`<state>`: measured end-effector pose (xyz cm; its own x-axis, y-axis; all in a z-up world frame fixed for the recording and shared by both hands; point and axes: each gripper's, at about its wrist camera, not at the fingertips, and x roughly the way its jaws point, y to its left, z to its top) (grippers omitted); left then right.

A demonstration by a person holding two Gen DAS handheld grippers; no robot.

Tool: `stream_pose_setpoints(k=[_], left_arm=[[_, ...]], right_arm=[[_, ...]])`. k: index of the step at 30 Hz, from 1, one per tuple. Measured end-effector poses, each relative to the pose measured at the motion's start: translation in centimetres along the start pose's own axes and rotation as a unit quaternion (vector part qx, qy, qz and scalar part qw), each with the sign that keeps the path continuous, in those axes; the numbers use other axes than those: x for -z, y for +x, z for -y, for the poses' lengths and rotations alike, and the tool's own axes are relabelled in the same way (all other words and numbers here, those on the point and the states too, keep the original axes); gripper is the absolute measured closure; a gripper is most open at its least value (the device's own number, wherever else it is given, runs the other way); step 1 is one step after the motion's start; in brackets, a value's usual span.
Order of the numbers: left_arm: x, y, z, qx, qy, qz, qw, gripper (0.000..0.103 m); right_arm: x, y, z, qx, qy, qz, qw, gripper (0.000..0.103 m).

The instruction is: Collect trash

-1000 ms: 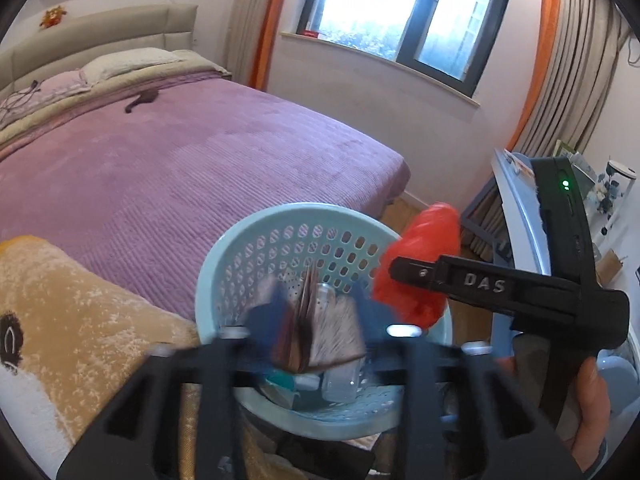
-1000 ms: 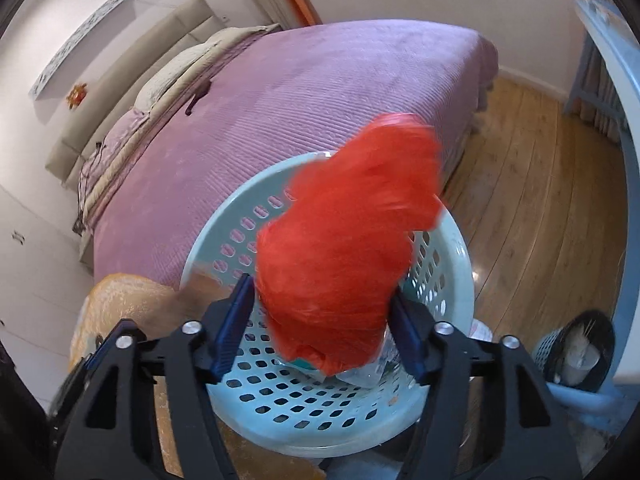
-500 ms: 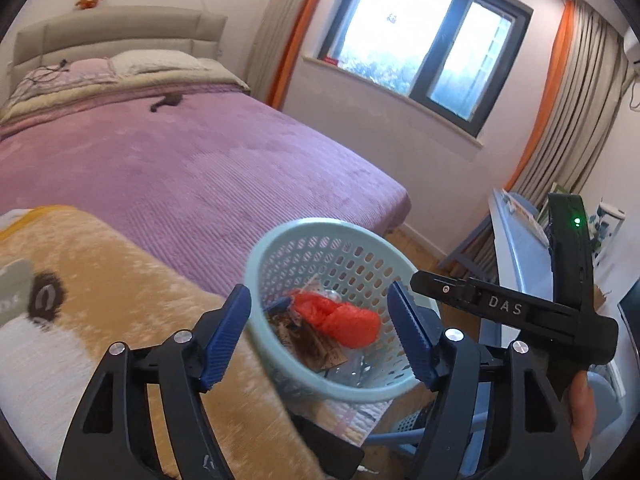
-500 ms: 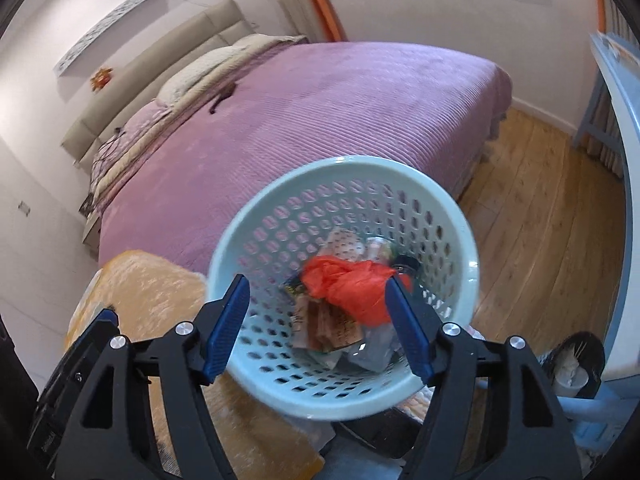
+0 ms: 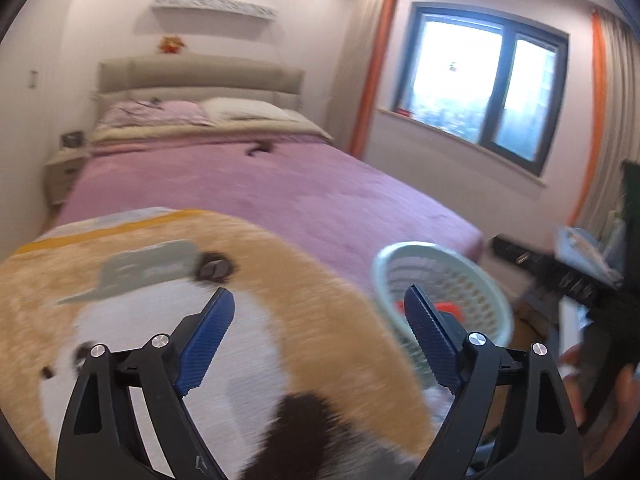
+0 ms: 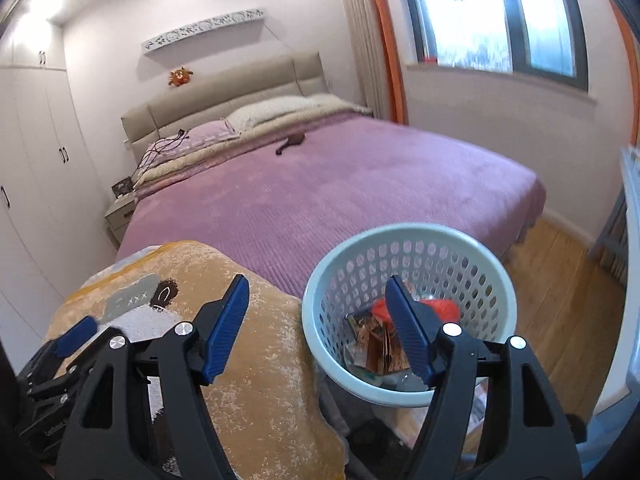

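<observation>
A pale blue perforated basket (image 6: 316, 312) stands at the foot of the bed and holds a red plastic bag (image 6: 440, 307), paper wrappers (image 6: 376, 340) and other trash. It also shows in the left wrist view (image 5: 472, 268), blurred, with the red bag (image 5: 450, 307) inside. My right gripper (image 6: 316, 302) is open and empty, above the basket's left rim and the blanket. My left gripper (image 5: 318, 312) is open and empty over the orange blanket (image 5: 280, 264). The right gripper's body (image 5: 600, 292) shows at the right of the left wrist view.
A bed with a purple cover (image 6: 320, 184) fills the middle, with a small dark object (image 6: 290, 142) on it. An orange-and-white plush blanket (image 6: 260, 360) lies in front. Wooden floor (image 6: 560, 304) is on the right, white wardrobes (image 6: 36, 152) on the left.
The red bag went from my right gripper into the basket. My left gripper let go of its trash. Both grippers opened, pulled back and swung left over the blanket.
</observation>
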<state>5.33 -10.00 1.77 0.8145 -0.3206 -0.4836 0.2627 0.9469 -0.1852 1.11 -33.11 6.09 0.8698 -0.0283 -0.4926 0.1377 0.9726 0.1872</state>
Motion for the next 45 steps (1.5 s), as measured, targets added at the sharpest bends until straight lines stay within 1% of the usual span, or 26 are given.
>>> stream_pose_setpoints(k=[2,4,5,7,8,10,11,12,13,15,19,25,30,36,41,45], left_arm=[[1.2,-0.9,-1.1,-0.026,-0.003,0.013,0.9996,0.019],[2.1,-1.7,-2.2,-0.057,-0.009,0.028,0.9979,0.019],[2.8,-2.3,-2.7,-0.076,-0.013,0.046,0.9960,0.019],[3.4,-3.2,-3.4,-0.099,-0.021,0.071,0.9923,0.018],[3.4,-3.4,-3.5,-0.107,-0.021,0.078,0.9910,0.018],[3.4,-3.8,-3.4,-0.136,-0.010,0.095,0.9861,0.018],[3.4,-4.0,-3.3,-0.143,-0.007,0.104,0.9842,0.018],[3.4,-4.1,-3.1,-0.149,-0.002,0.115,0.9822,0.014],[3.5,-4.3,-3.1,-0.151,0.000,0.119,0.9814,0.010],[3.6,-4.0,-2.9,-0.150,0.002,0.113,0.9822,0.010],[4.0,-4.6,-3.0,-0.154,0.006,0.119,0.9808,0.008],[4.6,-4.6,-2.3,-0.154,0.024,0.120,0.9805,0.008],[4.9,-4.7,-2.1,-0.150,0.033,0.126,0.9802,0.008],[4.9,-4.4,-2.4,-0.144,0.028,0.117,0.9823,0.008],[4.8,-4.1,-2.8,-0.139,0.020,0.108,0.9842,0.008],[4.8,-4.1,-3.0,-0.129,0.017,0.104,0.9861,0.008]], right_arm=[[0.8,-0.7,-0.4,0.011,-0.003,0.027,1.000,0.029],[1.4,-1.2,-0.9,0.019,-0.011,0.048,0.999,0.029],[1.9,-1.4,-1.1,0.025,-0.016,0.057,0.998,0.029],[2.6,-1.5,-1.5,0.032,-0.024,0.064,0.997,0.029],[3.0,-1.5,-1.8,0.033,-0.027,0.065,0.997,0.029],[3.6,-1.7,-2.2,0.038,-0.033,0.065,0.997,0.029],[3.9,-1.8,-2.4,0.042,-0.038,0.066,0.996,0.029],[4.0,-1.8,-2.5,0.043,-0.041,0.067,0.996,0.029],[4.1,-2.0,-2.6,0.044,-0.043,0.069,0.996,0.029],[4.5,-2.4,-2.8,0.045,-0.049,0.072,0.995,0.029],[5.3,-3.0,-2.9,0.044,-0.051,0.078,0.995,0.029],[6.4,-3.6,-3.1,0.034,-0.036,0.069,0.996,0.029],[6.4,-3.7,-4.0,0.037,-0.052,0.063,0.996,0.029],[6.4,-4.0,-4.0,0.039,-0.055,0.066,0.996,0.024],[6.3,-3.7,-3.8,0.039,-0.049,0.054,0.997,0.021],[6.4,-3.3,-4.1,0.038,-0.056,0.046,0.997,0.020]])
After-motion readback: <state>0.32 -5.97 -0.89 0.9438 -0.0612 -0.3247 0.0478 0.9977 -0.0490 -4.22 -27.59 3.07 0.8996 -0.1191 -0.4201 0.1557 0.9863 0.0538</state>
